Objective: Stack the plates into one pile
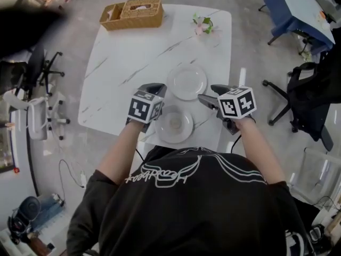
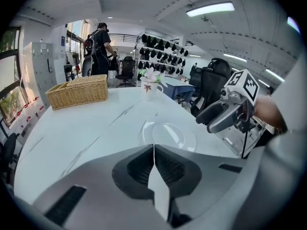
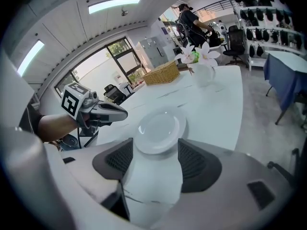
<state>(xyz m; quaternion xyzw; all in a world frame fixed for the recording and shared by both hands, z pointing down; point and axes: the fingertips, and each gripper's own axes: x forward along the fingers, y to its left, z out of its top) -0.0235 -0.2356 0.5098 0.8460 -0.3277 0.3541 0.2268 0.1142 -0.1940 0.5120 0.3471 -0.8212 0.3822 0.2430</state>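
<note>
Two white plates lie on the white marble table (image 1: 133, 63). The far plate (image 1: 186, 82) sits just beyond the near plate (image 1: 173, 124), which is by the front edge. My left gripper (image 1: 158, 88) hovers at the far plate's left rim, jaws shut on nothing. In the left gripper view its tips (image 2: 153, 147) point at that plate (image 2: 168, 135). My right gripper (image 1: 210, 94) is open at the plate's right side. In the right gripper view the plate (image 3: 158, 127) lies just ahead of the open gripper (image 3: 154, 155).
A wicker basket (image 1: 132, 13) stands at the table's far left corner and a small flower vase (image 1: 202, 24) at the far right. Office chairs (image 1: 298, 100) and a blue-covered table (image 1: 298, 7) stand to the right. A person stands in the background (image 2: 100, 47).
</note>
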